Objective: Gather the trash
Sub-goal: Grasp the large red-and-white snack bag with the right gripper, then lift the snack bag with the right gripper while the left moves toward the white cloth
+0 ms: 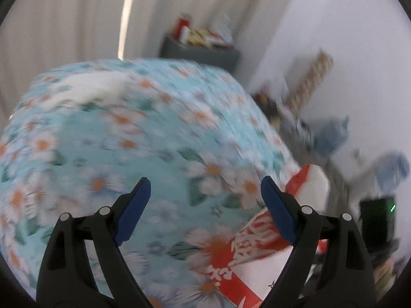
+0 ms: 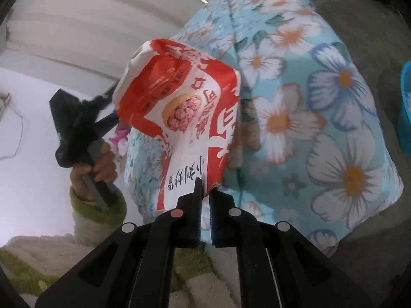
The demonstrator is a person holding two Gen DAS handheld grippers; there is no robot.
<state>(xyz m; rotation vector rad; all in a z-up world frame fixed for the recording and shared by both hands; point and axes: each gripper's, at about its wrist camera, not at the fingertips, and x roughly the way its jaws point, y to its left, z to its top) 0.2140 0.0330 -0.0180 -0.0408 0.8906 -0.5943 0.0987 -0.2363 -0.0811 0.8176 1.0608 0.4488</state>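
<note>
My right gripper (image 2: pixel 204 190) is shut on the lower edge of a red and white snack bag (image 2: pixel 185 107) and holds it up in front of a table covered by a light blue floral cloth (image 2: pixel 321 118). The same bag (image 1: pixel 259 241) shows at the lower right of the blurred left wrist view, beside the cloth (image 1: pixel 128 141). My left gripper (image 1: pixel 205 195) is open and empty over the cloth, its right finger (image 1: pixel 278 213) close to the bag. The left gripper's body (image 2: pixel 77 125) and the hand holding it show in the right wrist view, left of the bag.
A grey shelf (image 1: pixel 203 51) with packets stands at the back against pale curtains. Cluttered items and blue bags (image 1: pixel 331 133) lie along the white wall on the right. A blue tub's rim (image 2: pixel 405 107) shows at the right edge over grey floor.
</note>
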